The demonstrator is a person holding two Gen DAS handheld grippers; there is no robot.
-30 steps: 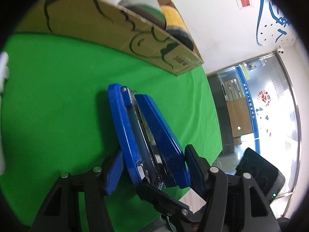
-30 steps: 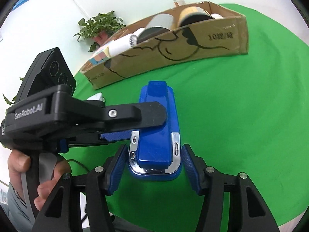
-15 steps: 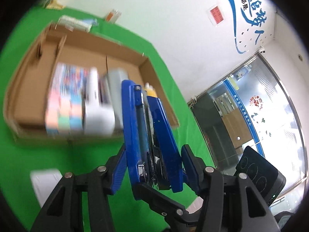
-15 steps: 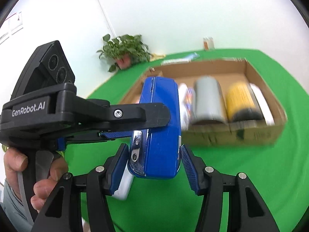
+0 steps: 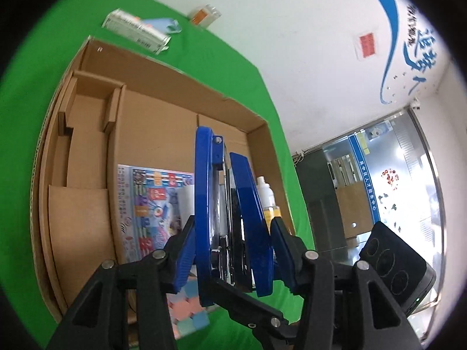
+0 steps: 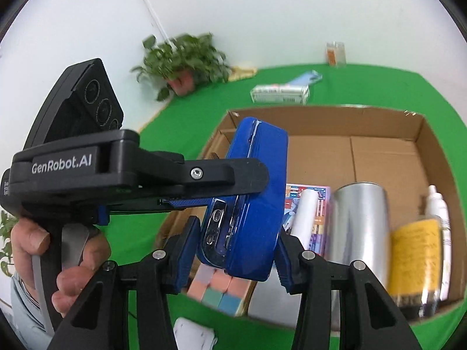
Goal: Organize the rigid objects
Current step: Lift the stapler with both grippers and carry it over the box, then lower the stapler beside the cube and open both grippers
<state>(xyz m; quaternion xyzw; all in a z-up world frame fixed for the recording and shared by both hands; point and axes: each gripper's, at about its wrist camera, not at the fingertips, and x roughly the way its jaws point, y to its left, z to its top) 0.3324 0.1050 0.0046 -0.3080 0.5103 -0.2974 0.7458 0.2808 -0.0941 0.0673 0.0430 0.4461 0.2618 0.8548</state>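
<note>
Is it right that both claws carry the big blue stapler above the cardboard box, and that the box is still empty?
Not empty. The right wrist view shows the cardboard box already holding a silver cylinder, a yellow-labelled bottle and a colourful printed pack. Both claws do carry the big blue stapler above it.

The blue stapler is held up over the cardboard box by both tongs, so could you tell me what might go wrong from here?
1. The large blue metal stapler is gripped on its smooth sides by both the left tongs and the right tongs, whose jaws have just been closing; uneven release could tip it.
2. Dropped here, it would land on the white roll and colourful booklet.
3. The open brown cardboard box is crowded near the silver cylinder.
</note>
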